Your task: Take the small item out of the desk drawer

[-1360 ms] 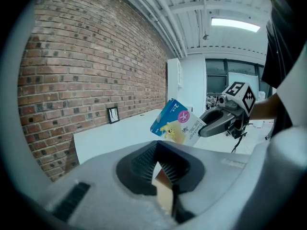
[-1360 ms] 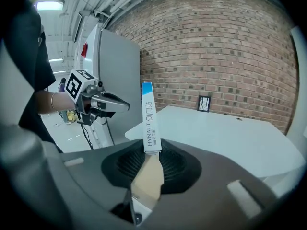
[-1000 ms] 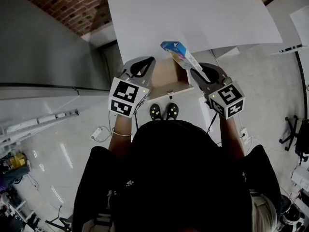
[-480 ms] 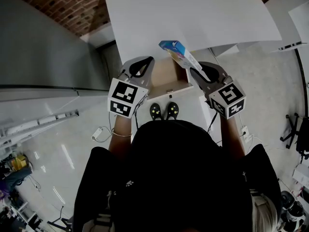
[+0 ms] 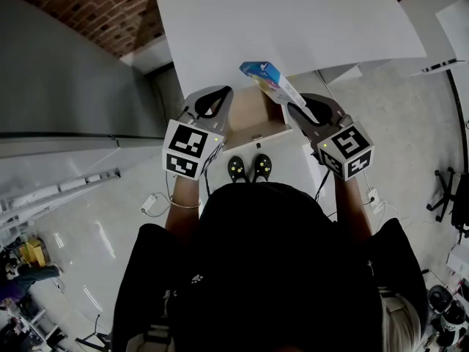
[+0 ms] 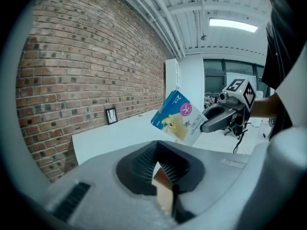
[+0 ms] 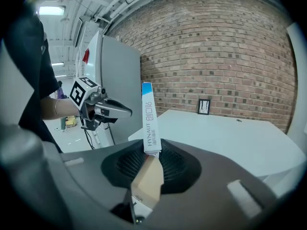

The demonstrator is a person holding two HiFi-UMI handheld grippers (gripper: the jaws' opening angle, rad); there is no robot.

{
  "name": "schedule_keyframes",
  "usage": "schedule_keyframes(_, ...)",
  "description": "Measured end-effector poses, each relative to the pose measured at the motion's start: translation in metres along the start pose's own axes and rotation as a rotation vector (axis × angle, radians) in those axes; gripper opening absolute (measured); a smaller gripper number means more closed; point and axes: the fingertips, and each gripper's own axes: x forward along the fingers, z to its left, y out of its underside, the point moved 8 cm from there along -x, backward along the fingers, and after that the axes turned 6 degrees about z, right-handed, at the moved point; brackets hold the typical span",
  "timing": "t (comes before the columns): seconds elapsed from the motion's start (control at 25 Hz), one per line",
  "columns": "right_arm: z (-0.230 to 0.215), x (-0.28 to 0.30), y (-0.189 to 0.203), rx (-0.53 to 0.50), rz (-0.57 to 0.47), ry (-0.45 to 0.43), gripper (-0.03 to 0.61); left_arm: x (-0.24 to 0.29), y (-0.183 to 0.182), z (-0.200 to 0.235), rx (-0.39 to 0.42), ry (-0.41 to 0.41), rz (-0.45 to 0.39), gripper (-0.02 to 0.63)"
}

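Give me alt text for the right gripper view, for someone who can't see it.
The right gripper grips the lower end of a slim blue and white box, which stands upright between its jaws. Behind it are a white desk and a brick wall. At left, the left gripper points toward the box with its jaws shut.

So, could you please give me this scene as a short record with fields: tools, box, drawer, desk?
left tool: shut, empty, at the drawer's left edge
right tool: shut on box
box: blue and white, tilted, held in the air above the drawer
drawer: open, wooden inside
desk: white, next to a brick wall
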Motion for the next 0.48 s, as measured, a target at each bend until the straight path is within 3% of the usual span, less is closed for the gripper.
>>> schedule_keyframes(0.48, -0.0012, -0.0075, 0.0068, 0.017, -0.006, 0.004, 0.101, 0.0018, 0.0003, -0.0083, 0.0, 0.004, 0.001, -0.003)
